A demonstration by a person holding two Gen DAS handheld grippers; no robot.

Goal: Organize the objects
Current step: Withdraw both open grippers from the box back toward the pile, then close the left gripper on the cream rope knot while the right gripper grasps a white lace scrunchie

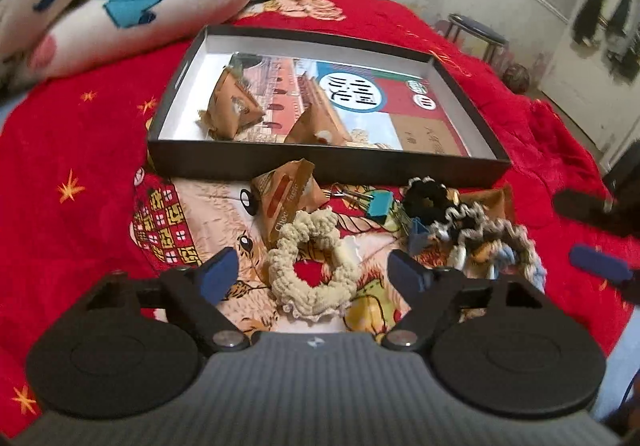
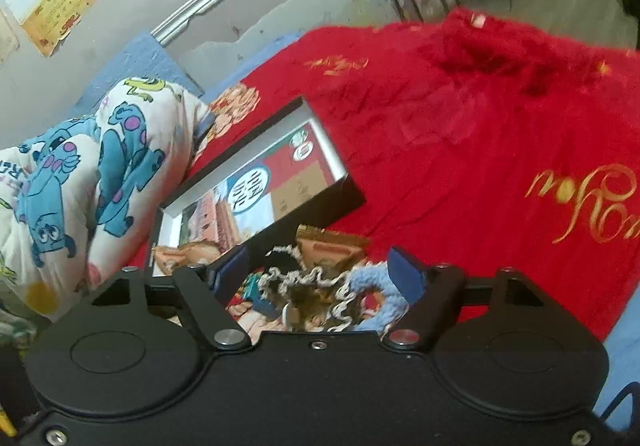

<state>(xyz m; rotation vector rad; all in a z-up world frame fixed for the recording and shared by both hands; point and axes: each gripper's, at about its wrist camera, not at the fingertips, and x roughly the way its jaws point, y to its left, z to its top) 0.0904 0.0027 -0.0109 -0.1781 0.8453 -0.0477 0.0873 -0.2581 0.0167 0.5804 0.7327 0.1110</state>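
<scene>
Red blanket [image 1: 80, 150] | L gripper [image 1: 314, 270] wide round cream scrunchie [image 1: 312, 274] | R gripper [image 2: 320, 270] wide over scrunchie pile [image 2: 316, 290]

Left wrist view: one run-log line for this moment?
left gripper: open over cream scrunchie | right gripper: open over scrunchie pile | box: two packets

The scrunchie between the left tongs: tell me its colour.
Cream, a plain knitted scrunchie with no pattern. It shows best in the left wrist view.
</scene>
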